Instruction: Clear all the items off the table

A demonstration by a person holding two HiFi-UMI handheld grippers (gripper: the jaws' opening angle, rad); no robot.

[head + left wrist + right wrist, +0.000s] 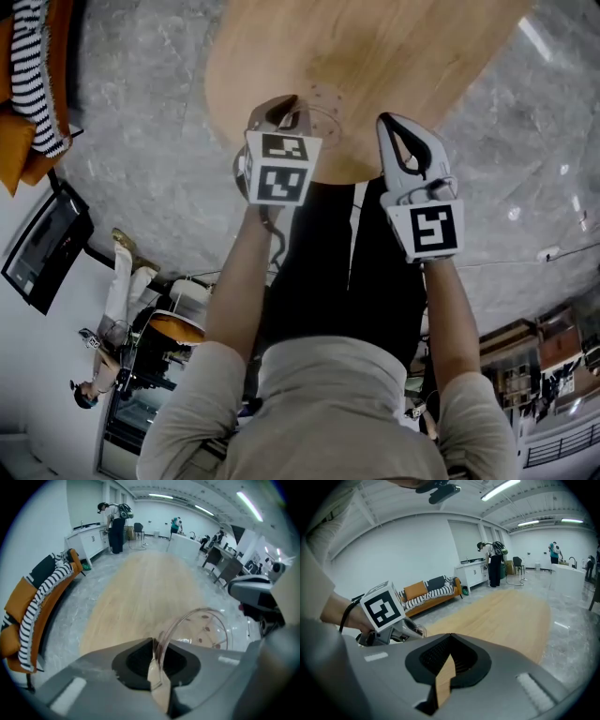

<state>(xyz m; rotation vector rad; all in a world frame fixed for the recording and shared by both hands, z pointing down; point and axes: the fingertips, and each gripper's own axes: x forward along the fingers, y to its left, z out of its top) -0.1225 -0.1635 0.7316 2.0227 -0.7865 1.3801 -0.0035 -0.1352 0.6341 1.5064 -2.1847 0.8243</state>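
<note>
Left gripper view: my left tool (156, 666) is clamping the rim of a clear dotted plastic bowl (208, 627), seemingly light and slippery; my right tool (446, 662) is sitting closed, empty.

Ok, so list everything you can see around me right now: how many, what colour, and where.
Table: one, light wood, ahead of the person.
Clear dish: one, transparent with brown dots, over the table's near end.
Sofa: one, orange, left of the table.
Striped throw: one, black and white, on the sofa.
Floor: grey, around the table.
Left gripper: one, grey, shut on the clear dish's rim.
Right gripper: one, grey, shut, empty.
</note>
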